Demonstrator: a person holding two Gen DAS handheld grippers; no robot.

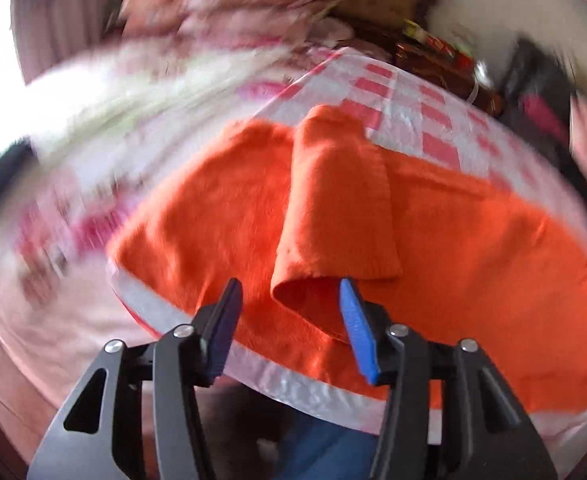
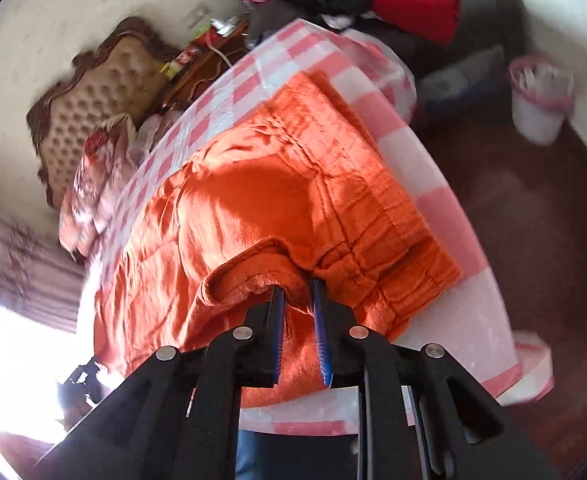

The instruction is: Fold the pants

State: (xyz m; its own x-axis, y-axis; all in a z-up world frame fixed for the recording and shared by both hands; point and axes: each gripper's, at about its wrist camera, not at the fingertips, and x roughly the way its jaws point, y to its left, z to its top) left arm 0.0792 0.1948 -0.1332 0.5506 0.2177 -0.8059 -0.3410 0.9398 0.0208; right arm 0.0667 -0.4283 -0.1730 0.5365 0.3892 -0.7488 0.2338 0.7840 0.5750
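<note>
Left gripper: jaws apart, nothing clamped, at the near edge of the orange pants. Right gripper: jaws narrowly parted around a raised fold of the pants; grip uncertain. Pants: spread on checked table. Beyond pants: tufted headboard, white bin.

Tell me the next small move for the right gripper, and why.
Probably back the right gripper off the orange pants: its jaws stand slightly apart with the folded edge loose between them, and the left gripper is already open, clear of the cloth.
</note>
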